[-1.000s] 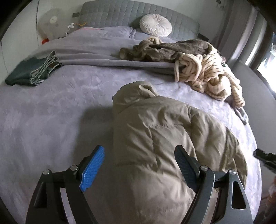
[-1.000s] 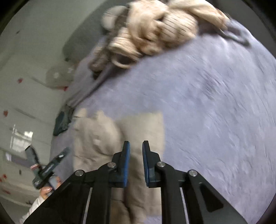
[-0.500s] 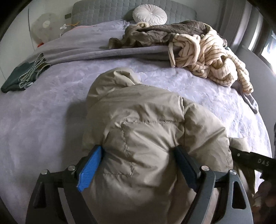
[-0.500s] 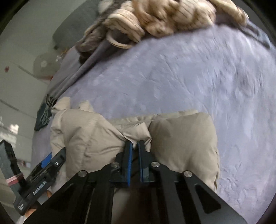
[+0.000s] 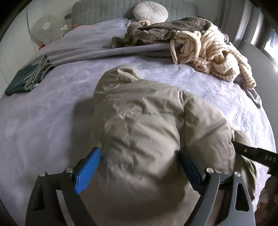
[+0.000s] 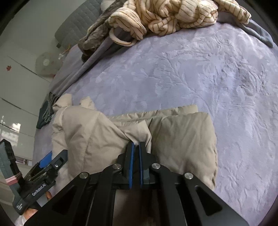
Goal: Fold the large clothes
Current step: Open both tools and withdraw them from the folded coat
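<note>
A beige puffy hooded jacket (image 5: 147,121) lies on the lilac bedspread (image 5: 43,121), hood toward the headboard. My left gripper (image 5: 140,156) is open, its fingers straddling the bulging lower part of the jacket; the blue pad (image 5: 88,170) touches its left side. In the right wrist view the jacket (image 6: 182,139) lies folded in thick layers. My right gripper (image 6: 135,145) is shut on a pinch of jacket fabric at the middle fold. The left gripper (image 6: 50,165) shows at the lower left there.
A cream striped garment (image 5: 212,52) and a brown-grey one (image 5: 156,31) are heaped at the far right of the bed. A folded dark green item (image 5: 26,76) lies at the left edge. A round white cushion (image 5: 151,13) rests against the grey headboard.
My left gripper moved forward so its open fingers now straddle the jacket. My right gripper came down onto the jacket and closed on a fold of fabric.
</note>
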### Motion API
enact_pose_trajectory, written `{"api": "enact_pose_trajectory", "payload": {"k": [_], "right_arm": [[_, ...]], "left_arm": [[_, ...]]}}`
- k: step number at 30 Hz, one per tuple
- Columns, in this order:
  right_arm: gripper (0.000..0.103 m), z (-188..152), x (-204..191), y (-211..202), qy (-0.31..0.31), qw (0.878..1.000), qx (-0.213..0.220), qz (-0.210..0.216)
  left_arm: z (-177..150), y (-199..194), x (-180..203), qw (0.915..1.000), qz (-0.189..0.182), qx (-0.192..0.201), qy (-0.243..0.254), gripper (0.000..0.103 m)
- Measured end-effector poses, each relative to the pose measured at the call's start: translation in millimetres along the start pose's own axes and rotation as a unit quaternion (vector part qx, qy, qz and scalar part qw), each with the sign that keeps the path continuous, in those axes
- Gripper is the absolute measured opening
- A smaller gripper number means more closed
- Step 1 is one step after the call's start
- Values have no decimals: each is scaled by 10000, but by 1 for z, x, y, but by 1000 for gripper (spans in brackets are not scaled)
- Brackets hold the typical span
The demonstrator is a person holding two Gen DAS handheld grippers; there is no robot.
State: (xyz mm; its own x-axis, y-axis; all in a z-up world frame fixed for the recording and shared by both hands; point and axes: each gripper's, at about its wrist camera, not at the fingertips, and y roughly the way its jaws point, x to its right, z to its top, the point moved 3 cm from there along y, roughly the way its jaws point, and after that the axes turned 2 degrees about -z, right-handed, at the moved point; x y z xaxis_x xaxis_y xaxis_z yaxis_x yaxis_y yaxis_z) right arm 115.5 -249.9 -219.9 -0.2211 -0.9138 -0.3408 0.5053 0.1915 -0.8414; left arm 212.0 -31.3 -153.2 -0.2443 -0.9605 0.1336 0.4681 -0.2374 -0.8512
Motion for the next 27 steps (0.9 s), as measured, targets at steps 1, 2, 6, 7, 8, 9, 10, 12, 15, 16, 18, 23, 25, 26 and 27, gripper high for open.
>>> {"api": "enact_pose_trajectory", "payload": {"k": [1, 2, 6, 7, 8, 9, 10, 12, 15, 16, 18, 23, 25, 26, 27], "right_arm": [[4, -2, -2, -6, -15, 10000, -18, 11], [4, -4, -3, -11, -30, 10000, -34, 9], [9, -19, -9, -33, -86, 9999, -105, 62], [9, -23, -10, -38, -105, 9999, -114, 44], [9, -29, -11, -44, -123, 9998, -130, 32], [9, -34, -12, -49, -130, 9998, -154, 15], [9, -41, -13, -55, -139, 9997, -181, -6], [9, -53, -16, -64, -152, 9996, -219, -27], [9, -72, -20, -79, -143, 9995, -271, -71], [9, -78, -21, -84, -126, 9995, -290, -79], [9, -89, -23, -92, -106, 9993, -337, -90], [9, -113, -29, -108, -124, 9987, -423, -253], [9, -123, -33, -115, -162, 9984, -428, -339], [9, -127, -35, -120, -200, 9982, -415, -378], [9, -130, -37, -125, -244, 9980, -396, -420]], "left_arm": [[-4, -7, -3, 10000, 36, -56, -35, 90], [-7, -11, -5, 9999, 75, -113, -67, 90], [-23, -31, -13, 9993, 108, -289, -197, 90], [-28, -38, -14, 9992, 110, -318, -217, 90], [-34, -44, -15, 9991, 107, -343, -231, 90], [-38, -49, -16, 9990, 109, -370, -242, 90], [-46, -57, -17, 9987, 117, -419, -253, 90], [-58, -67, -18, 9981, 98, -551, -260, 91], [-77, -82, -19, 9975, 119, -658, -249, 98], [-80, -85, -20, 9974, 120, -664, -240, 102], [-92, -99, -21, 9976, 155, -643, -203, 102], [-109, -124, -26, 9973, 191, -667, -232, 102], [-112, -134, -28, 9974, 177, -661, -238, 102], [-112, -138, -28, 9975, 152, -655, -216, 102], [-114, -144, -28, 9977, 178, -637, -167, 102]]}}
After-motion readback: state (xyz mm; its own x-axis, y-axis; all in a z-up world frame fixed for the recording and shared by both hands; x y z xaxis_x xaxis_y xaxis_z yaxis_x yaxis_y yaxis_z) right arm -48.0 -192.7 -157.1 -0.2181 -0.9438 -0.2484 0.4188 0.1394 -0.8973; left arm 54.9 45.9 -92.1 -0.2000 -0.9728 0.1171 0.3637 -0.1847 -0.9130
